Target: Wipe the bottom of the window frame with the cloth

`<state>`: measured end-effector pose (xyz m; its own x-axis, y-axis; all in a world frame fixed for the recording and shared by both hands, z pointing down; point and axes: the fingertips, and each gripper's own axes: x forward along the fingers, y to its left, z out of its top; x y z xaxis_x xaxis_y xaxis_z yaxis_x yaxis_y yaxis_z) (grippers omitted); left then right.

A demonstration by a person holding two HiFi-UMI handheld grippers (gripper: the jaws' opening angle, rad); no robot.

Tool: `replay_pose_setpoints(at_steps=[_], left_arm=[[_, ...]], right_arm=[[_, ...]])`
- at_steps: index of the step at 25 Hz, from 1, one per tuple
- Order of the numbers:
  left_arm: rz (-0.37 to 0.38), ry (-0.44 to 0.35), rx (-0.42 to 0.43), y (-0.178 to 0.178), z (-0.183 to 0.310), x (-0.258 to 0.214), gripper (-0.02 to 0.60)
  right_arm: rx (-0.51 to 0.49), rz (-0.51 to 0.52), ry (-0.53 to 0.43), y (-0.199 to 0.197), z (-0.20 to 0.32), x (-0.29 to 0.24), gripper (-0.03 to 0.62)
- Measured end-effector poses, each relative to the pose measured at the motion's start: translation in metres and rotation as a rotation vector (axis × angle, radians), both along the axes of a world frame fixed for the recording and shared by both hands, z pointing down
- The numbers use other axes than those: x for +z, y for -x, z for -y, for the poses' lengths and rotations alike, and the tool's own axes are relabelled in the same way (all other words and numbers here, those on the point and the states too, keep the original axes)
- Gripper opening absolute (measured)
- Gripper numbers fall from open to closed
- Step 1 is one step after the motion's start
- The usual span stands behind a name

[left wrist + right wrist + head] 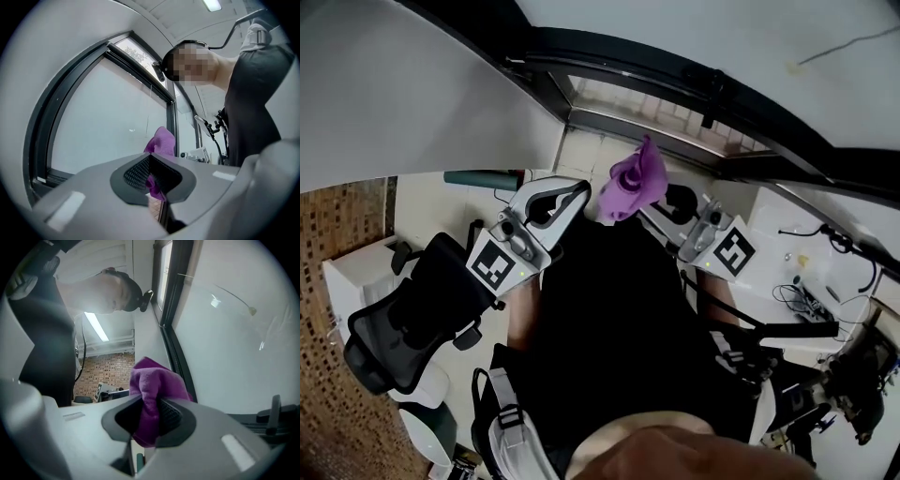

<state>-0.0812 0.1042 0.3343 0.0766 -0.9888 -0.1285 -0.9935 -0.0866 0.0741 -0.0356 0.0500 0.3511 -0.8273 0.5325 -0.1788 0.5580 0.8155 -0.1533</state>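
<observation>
Right gripper view | right gripper (147, 416) jaws pinch cloth (154, 378) | purple, bunched

Left tongs (153, 177) slightly apart, empty; purple cloth (161, 141) beyond, by window frame (171, 117)

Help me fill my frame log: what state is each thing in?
purple cloth, bunched, pinched between jaws.
right gripper, shut on the purple cloth.
left gripper, jaws nearly together; whether they nip the purple cloth is unclear.
ceiling light, on.
</observation>
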Motion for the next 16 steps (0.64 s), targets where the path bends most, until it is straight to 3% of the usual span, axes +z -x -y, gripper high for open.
replay_pose_setpoints(at_steps=[11, 16], left_arm=[[-0.061, -0.104, 0.095, 0.052, -0.105, 0.003, 0.002], [-0.076, -0.075, 0.129, 0.064, -0.120, 0.024, 0.002]], right_arm=[[0.121, -0.085, -0.072, 0.049, -0.106, -0.007, 0.067], [0.165, -0.067, -0.063, 0.055, -0.127, -0.005, 0.067]])
